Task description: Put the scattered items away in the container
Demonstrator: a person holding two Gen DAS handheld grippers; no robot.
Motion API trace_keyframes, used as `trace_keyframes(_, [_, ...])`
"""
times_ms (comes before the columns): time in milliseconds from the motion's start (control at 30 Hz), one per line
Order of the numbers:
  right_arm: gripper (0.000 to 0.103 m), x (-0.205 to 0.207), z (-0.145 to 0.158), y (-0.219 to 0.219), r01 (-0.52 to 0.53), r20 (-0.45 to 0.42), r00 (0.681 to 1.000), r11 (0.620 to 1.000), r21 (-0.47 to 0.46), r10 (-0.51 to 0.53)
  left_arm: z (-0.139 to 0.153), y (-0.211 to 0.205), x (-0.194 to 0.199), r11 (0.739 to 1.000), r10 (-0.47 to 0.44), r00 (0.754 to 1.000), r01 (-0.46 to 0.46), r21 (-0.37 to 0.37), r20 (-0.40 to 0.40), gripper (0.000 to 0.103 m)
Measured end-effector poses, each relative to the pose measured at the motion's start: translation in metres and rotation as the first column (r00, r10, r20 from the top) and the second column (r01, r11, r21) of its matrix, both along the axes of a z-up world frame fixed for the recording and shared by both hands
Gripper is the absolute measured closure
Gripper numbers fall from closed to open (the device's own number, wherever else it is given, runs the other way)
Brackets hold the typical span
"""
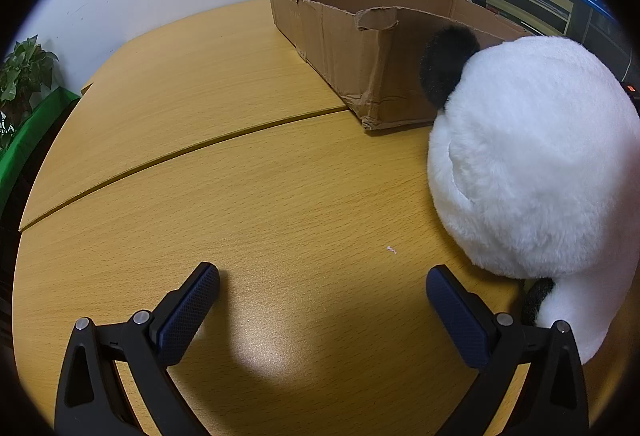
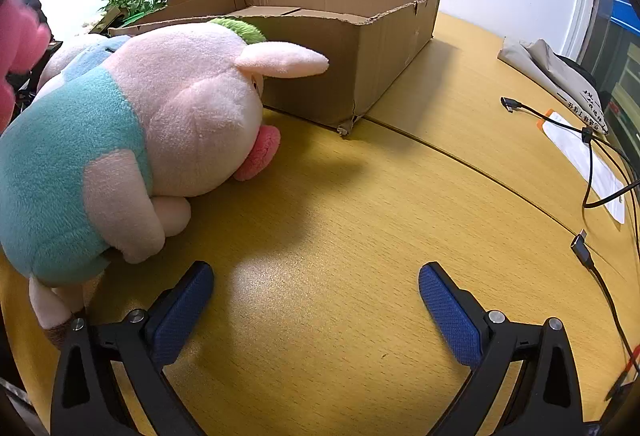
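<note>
The left gripper (image 1: 322,278) hangs low over the yellow wooden table (image 1: 248,204) with its fingers spread wide and nothing between them. A white plush toy with a black ear (image 1: 532,156) sits just off its right finger, close beside the pad, leaning toward the near corner of the cardboard box (image 1: 360,48). Over on the other side, the right gripper (image 2: 316,276) is likewise spread wide and empty above bare tabletop. A pink pig plush in a teal shirt (image 2: 152,132) lies to the left of its left finger, snout toward the box (image 2: 340,48), which stands beyond it. Black cables (image 2: 592,164) trail along the table's right side, well apart from the fingers.
</note>
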State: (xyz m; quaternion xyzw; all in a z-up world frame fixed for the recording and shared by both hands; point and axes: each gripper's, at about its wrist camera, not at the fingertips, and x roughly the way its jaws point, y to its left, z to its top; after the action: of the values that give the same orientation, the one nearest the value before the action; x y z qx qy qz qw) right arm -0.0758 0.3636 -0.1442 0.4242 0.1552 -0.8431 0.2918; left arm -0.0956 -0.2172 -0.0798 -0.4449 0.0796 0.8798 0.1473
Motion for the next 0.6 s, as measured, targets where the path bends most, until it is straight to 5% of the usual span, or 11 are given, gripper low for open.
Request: trace_keyframes(600, [0.000,0.000,0.000,0.000,0.000,0.000,1.000,1.000,0.000,0.000,0.015,0.009,-0.010,0.992,0.130,0.992,-0.130,0.002,-0.001,0.000])
